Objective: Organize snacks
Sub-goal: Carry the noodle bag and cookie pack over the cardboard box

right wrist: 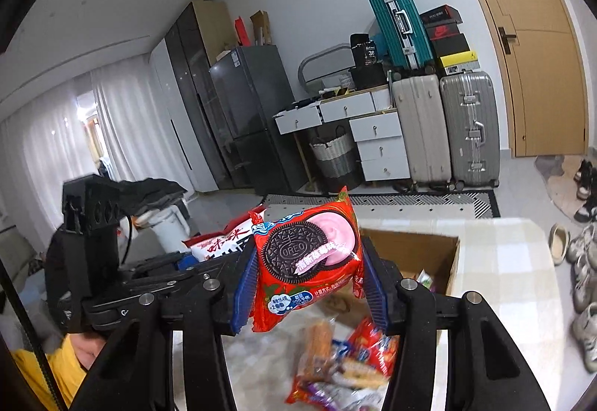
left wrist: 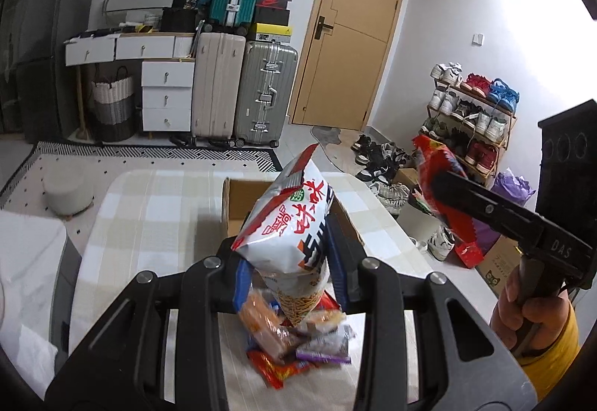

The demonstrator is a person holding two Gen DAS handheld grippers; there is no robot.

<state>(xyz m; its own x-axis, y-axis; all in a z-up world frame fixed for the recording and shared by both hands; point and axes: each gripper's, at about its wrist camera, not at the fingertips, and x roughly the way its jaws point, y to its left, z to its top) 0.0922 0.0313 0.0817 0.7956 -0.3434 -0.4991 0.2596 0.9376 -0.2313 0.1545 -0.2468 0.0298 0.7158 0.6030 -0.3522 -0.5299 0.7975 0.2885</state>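
Blue pads are clamping a packet in each view. At the bottom centre of the left wrist view, the left hand-held gripper [left wrist: 285, 271] is pinching, jaws drawn right in, the waist of a white noodle-snack bag [left wrist: 287, 220], whose long axis is running up and slightly right in the frame. In the right wrist view the right hand-held gripper [right wrist: 308, 276] is gripping a red Oreo packet [right wrist: 308, 258] by its two sides, jaws held partly apart by the packet's width, printed face toward the camera.

Beneath both, the loose snack pile [left wrist: 298, 344] is lying on the checked counter [left wrist: 149, 209], blurred at the lower middle of each frame.

Just beyond the grippers, the open cardboard box [left wrist: 238, 202] is standing on the counter. It is lying straight ahead of the left gripper, directly behind the white bag, and ahead and to the right of the Oreo packet; the left looks the more squarely lined up with it, so a forward carry and drop is probably what is coming.

The right wrist view is showing into the box [right wrist: 410, 254], where a small packet is peeking at the lower right; the left view is hiding that interior. The left view alone is showing the hand [left wrist: 518, 299] on the right gripper's handle and the shoe rack [left wrist: 470, 120] beyond.
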